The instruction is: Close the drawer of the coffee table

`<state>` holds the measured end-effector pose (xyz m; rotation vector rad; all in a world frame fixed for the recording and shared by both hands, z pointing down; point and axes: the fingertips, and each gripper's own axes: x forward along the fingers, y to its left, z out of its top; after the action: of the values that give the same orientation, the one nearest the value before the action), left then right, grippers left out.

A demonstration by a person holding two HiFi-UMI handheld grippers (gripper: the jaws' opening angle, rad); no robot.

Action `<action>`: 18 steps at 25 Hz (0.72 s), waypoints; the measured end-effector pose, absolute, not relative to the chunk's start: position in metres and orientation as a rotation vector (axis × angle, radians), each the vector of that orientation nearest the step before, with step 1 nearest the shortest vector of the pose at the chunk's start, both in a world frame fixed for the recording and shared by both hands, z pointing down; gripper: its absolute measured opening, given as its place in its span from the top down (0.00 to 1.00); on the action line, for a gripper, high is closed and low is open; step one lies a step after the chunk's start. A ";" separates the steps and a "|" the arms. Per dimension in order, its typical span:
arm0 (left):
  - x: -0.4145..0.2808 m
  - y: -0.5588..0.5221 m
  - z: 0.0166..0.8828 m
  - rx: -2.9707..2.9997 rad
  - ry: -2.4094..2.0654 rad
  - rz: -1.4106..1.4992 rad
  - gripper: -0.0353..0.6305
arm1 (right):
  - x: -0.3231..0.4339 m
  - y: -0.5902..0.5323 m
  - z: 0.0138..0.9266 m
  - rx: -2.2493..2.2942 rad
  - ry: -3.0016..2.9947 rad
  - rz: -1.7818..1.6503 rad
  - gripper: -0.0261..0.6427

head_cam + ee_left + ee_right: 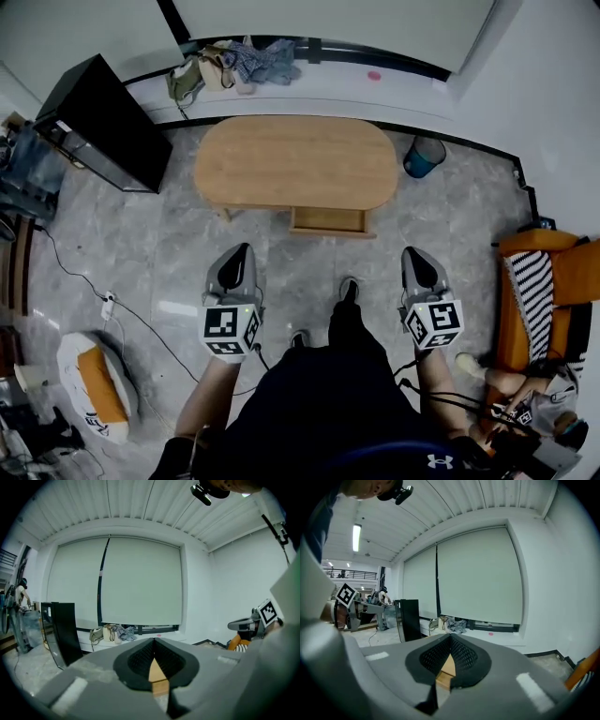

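Left gripper (153,641): jaws pressed together, pinching nothing, touching nothing. Right gripper (450,638): likewise closed tip to tip, empty. Both held out on the near side of the coffee table (295,159), short of it, side by side and well apart.

Seen only from the head view: drawer (327,221) standing pulled out of the coffee table's near edge, slightly right of centre. Seen from the gripper views instead: a mere sliver of pale wood under the closed tips, plus the blind-covered window (140,585) beyond the coffee table and clothes (452,624) heaped on its sill.

Drawer ahead of the grippers, about midway between them, apart from both.
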<state>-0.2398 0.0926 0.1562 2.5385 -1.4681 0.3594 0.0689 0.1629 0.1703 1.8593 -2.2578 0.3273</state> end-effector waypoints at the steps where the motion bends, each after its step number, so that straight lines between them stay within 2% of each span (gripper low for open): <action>1: -0.239 0.085 0.158 2.518 -1.486 0.365 0.95 | 0.071 0.150 0.169 1.840 -2.275 0.327 0.96; 12: -0.162 0.024 0.182 2.433 -1.524 0.430 0.95 | 0.135 0.053 0.201 1.691 -2.342 0.403 0.96; 18: -0.145 -0.001 0.189 2.409 -1.563 0.479 0.94 | 0.161 0.020 0.206 1.671 -2.364 0.403 0.96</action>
<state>-0.1449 -0.0012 0.1890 2.4087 -1.5629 0.4789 0.1614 0.0202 0.2061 1.6710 -2.3636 0.4029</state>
